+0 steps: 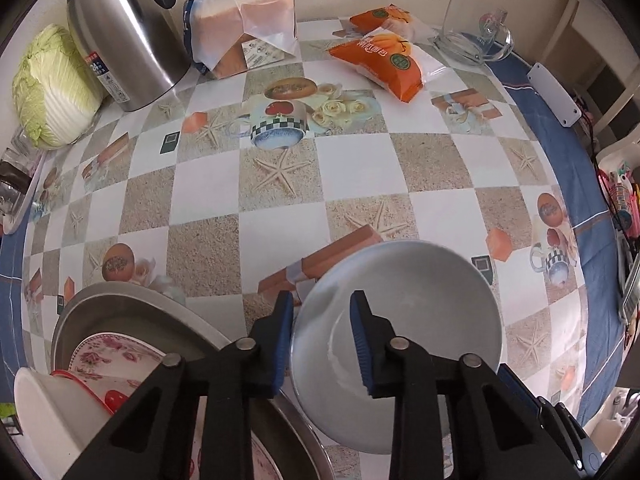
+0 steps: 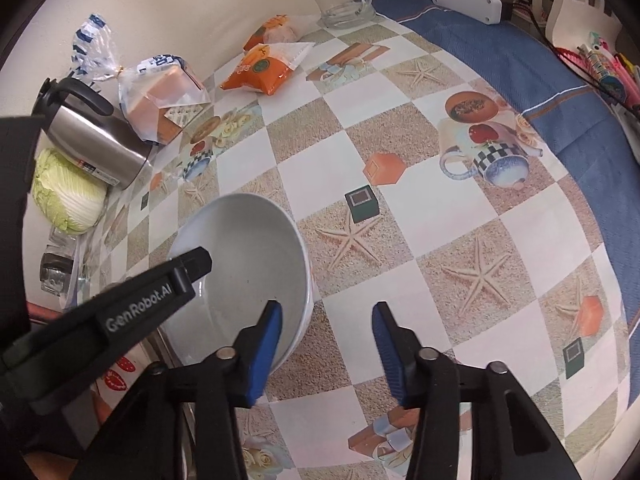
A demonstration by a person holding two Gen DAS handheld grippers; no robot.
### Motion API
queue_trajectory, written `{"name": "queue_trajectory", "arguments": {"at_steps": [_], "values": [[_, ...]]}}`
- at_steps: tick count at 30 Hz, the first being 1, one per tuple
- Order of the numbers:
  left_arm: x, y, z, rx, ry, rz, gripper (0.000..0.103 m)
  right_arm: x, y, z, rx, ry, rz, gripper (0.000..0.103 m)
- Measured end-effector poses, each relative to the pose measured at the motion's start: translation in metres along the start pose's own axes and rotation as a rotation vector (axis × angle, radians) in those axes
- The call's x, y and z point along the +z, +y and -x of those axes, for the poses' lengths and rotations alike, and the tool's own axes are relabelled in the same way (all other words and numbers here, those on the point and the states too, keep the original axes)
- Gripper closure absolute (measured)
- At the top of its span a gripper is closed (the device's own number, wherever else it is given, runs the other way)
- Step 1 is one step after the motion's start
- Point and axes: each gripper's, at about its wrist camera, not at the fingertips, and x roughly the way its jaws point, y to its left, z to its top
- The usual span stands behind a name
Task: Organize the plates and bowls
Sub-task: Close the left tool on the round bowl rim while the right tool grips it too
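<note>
Pale grey-white, the bowl (image 1: 420, 292) sits low and right of centre in my left wrist view, on the checked starfish tablecloth (image 1: 352, 168). My left gripper (image 1: 320, 300) straddles its near-left rim: one blue pad lies against the outside of the wall, while the other hangs inside the bowl with a gap still showing between it and the wall. So my left fingers are apart, not yet pinching.

In my right wrist view the same bowl (image 2: 248, 248) lies left of centre. My right gripper (image 2: 326, 308) is spread wide across its right-hand rim. The left pad is in front of the bowl's inside and the right pad is over bare tablecloth, touching nothing.

At the lower left of the left wrist view a steel tray (image 1: 132, 300) holds a floral plate (image 1: 112, 356) and a white cup (image 1: 48, 412) with a red rim.

Along the top of that view stand:
- a napa cabbage (image 1: 52, 88)
- a steel jug (image 1: 120, 28)
- a bagged bread loaf (image 1: 240, 20)
- orange snack packets (image 1: 384, 60)
- a glass mug (image 1: 476, 28)
</note>
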Motion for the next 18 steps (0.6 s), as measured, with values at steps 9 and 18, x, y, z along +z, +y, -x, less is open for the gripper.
{"name": "queue_trajectory", "arguments": {"at_steps": [9, 18], "values": [[-0.005, -0.01, -0.003, -0.073, 0.011, -0.013, 0.088, 0.002, -0.003, 0.004, -0.007, -0.023, -0.008, 0.084], [-0.01, -0.018, -0.007, -0.109, 0.018, -0.016, 0.089, 0.006, -0.022, 0.005, -0.005, -0.026, -0.049, 0.086]]}}
